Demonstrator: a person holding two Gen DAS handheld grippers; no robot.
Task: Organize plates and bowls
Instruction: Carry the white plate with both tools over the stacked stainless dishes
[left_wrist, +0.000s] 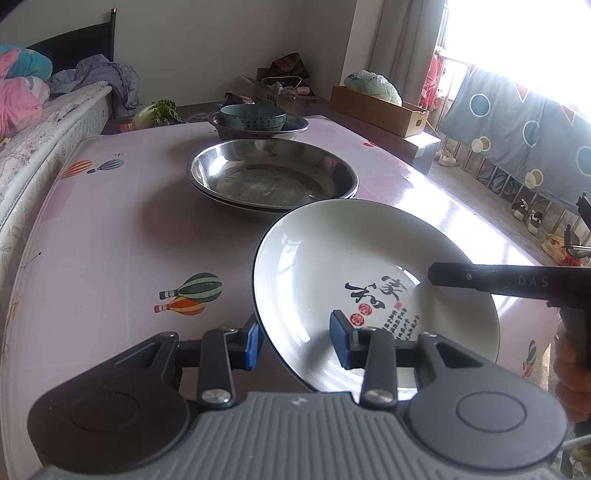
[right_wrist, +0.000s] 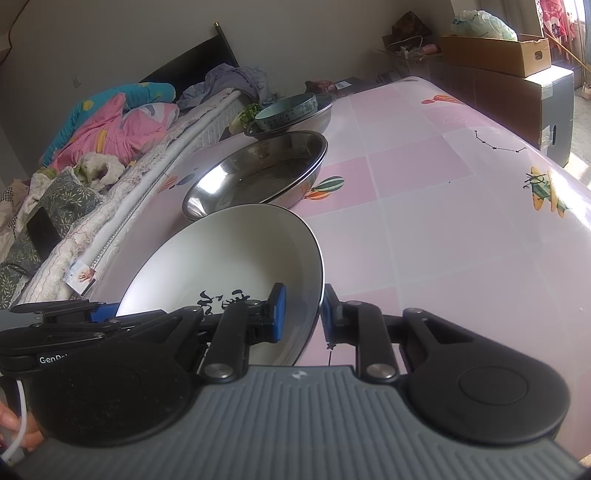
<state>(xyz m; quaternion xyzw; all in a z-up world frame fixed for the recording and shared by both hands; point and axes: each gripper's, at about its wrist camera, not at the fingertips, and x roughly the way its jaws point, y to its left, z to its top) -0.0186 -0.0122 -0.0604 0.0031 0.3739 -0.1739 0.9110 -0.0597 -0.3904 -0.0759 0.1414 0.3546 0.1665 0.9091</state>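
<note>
A white plate (left_wrist: 351, 266) with a dark rim and black calligraphy hangs tilted just above the pink tablecloth (left_wrist: 110, 240). My left gripper (left_wrist: 295, 339) is shut on its near left wall, one blue pad outside the rim and one inside. My right gripper (right_wrist: 301, 314) is shut on the opposite rim; its black finger (left_wrist: 517, 282) reaches in from the right in the left wrist view. The same plate (right_wrist: 229, 258) fills the right wrist view, with the left gripper (right_wrist: 103, 314) at its far edge. Behind it lie stacked steel plates (left_wrist: 273, 177) (right_wrist: 255, 173). Farther back, a teal bowl (left_wrist: 253, 116) (right_wrist: 288, 107) sits in a steel basin.
A bed with heaped bedding (right_wrist: 110, 129) runs along the table's left side. Greens (left_wrist: 162, 110) and cardboard boxes (left_wrist: 380, 110) stand beyond the far edge. A person's hand (left_wrist: 569, 369) holds the right gripper's handle. The pink cloth (right_wrist: 443, 221) is bare to the right.
</note>
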